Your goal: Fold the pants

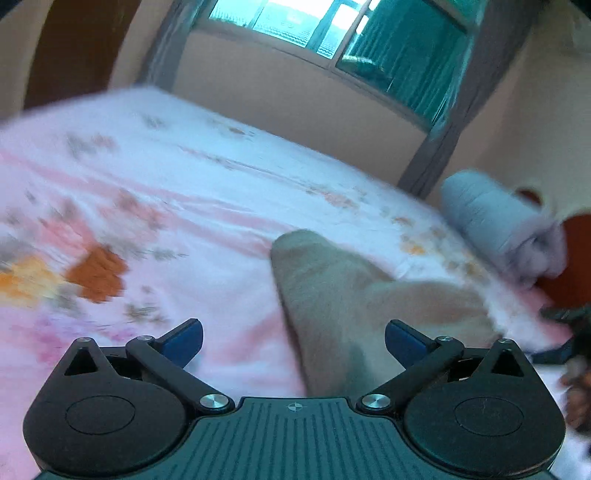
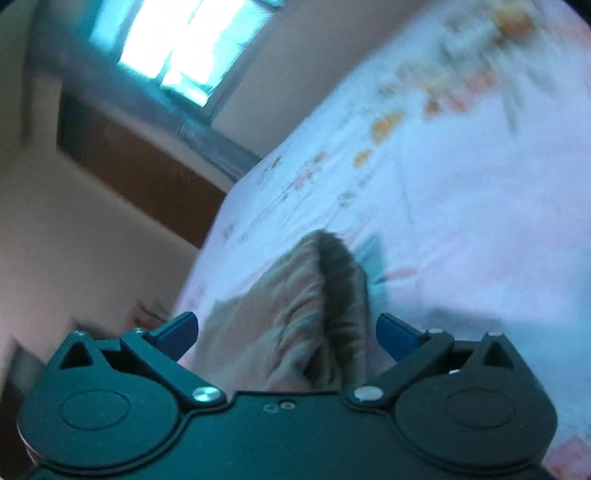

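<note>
The beige pants (image 1: 332, 295) lie on the floral bed sheet (image 1: 166, 177), reaching from the middle of the left wrist view toward the lower right. My left gripper (image 1: 293, 343) is open, its blue fingertips (image 1: 184, 341) spread wide above the near end of the pants, holding nothing. In the right wrist view the pants (image 2: 295, 321) rise in a bunched fold between the fingers. My right gripper (image 2: 286, 336) is open, its jaws apart on either side of the cloth without pinching it. Both views are blurred by motion.
A rolled grey cloth (image 1: 495, 218) lies at the bed's right edge. The other gripper and a hand (image 1: 569, 350) show at the right of the left wrist view. A window (image 1: 332, 29) and wall lie beyond the bed. A brown door (image 2: 147, 173) stands left of the bed.
</note>
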Available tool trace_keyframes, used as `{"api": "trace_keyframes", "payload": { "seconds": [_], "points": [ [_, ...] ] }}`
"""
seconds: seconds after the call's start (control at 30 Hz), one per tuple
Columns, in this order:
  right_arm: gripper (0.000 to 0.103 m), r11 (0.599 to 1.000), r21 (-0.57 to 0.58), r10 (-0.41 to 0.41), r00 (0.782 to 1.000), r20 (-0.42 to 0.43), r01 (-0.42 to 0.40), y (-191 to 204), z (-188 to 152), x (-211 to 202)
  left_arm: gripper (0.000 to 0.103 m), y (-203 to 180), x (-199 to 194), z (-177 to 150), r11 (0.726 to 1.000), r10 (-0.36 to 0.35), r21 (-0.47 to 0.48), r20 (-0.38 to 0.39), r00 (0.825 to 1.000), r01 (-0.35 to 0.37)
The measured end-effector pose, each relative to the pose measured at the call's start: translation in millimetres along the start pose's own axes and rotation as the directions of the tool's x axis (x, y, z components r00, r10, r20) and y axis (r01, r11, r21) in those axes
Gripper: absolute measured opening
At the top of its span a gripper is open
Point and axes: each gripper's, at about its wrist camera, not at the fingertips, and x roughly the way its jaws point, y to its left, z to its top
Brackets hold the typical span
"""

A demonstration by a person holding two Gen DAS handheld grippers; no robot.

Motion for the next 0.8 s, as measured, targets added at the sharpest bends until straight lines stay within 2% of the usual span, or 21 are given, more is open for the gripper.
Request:
{"api": "trace_keyframes", "payload": {
  "seconds": [0.1,0.17,0.2,0.23,0.27,0.37,0.47,0.6,0.67,0.8],
  "points": [
    [0.097,0.969,-0.177,-0.168,0.985,0.037,0.172,29,-10,1,0.103,-8,-11,-15,0.989,0.115,0.089,0.006,0.993,-0.115],
    [0.097,0.924,-0.276,-0.260,0.964,0.052,0.265,45,-18,16,0.103,-16,-5,-25,0.982,0.150,0.114,-0.003,0.989,-0.148],
    [0.097,0.878,-0.333,-0.346,0.937,0.059,0.345,48,-25,24,0.103,-19,0,-31,0.977,0.166,0.136,-0.020,0.986,-0.162],
    [0.098,0.812,-0.380,-0.454,0.888,0.069,0.444,47,-31,29,0.103,-14,-1,-37,0.974,0.184,0.142,-0.034,0.982,-0.178],
    [0.097,0.772,-0.408,-0.505,0.860,0.072,0.487,43,-36,34,0.103,-13,1,-41,0.976,0.184,0.127,-0.042,0.982,-0.178],
    [0.097,0.817,-0.342,-0.480,0.876,0.042,0.464,29,-36,33,0.103,1,3,-46,0.988,0.145,0.059,-0.044,0.988,-0.143],
    [0.097,0.826,-0.330,-0.474,0.880,0.031,0.456,29,-35,29,0.103,5,-1,-48,0.991,0.133,0.037,-0.042,0.990,-0.132],
    [0.097,0.836,-0.324,-0.430,0.895,0.117,0.444,46,-38,-3,0.103,6,-33,-45,0.970,0.233,0.057,0.022,0.972,-0.234],
    [0.097,0.841,-0.343,-0.389,0.909,0.152,0.418,57,-46,-28,0.103,9,-56,-46,0.965,0.254,0.049,0.057,0.965,-0.257],
    [0.097,0.833,-0.383,-0.338,0.916,0.218,0.399,85,-71,-78,0.103,6,-109,-56,0.954,0.293,0.033,0.108,0.950,-0.298]
  ]
}}
